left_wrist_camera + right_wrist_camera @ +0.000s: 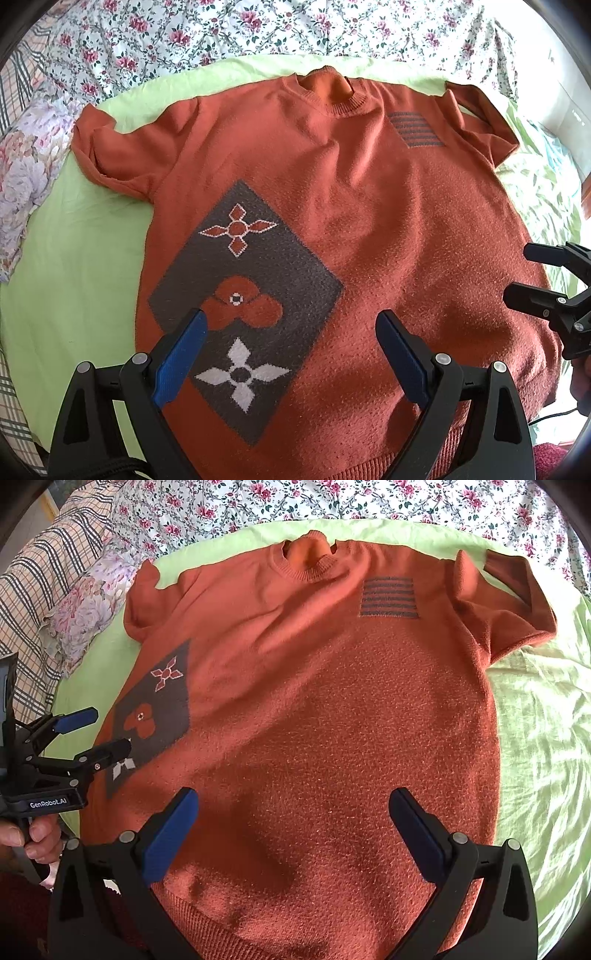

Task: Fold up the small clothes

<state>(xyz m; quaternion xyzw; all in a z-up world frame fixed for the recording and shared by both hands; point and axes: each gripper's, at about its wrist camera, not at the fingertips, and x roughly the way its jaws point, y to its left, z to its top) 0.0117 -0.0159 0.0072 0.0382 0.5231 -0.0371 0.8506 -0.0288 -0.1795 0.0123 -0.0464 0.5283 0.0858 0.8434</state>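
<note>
An orange short-sleeved knit sweater (369, 221) lies flat, front up, on a light green sheet (74, 258); it also fills the right wrist view (332, 720). It has a grey diamond panel with flower motifs (251, 295) on its left and a striped patch (415, 129) near the chest. My left gripper (291, 325) is open and empty above the lower left of the sweater; it also shows at the left of the right wrist view (107, 731). My right gripper (293, 805) is open and empty above the lower middle, and shows at the right edge of the left wrist view (524, 273).
A floral bedspread (221, 29) lies beyond the collar. A floral pillow (26, 166) and plaid fabric (37, 590) lie at the left. The green sheet (535, 720) is wrinkled to the right of the sweater. A hand (37, 838) holds the left gripper.
</note>
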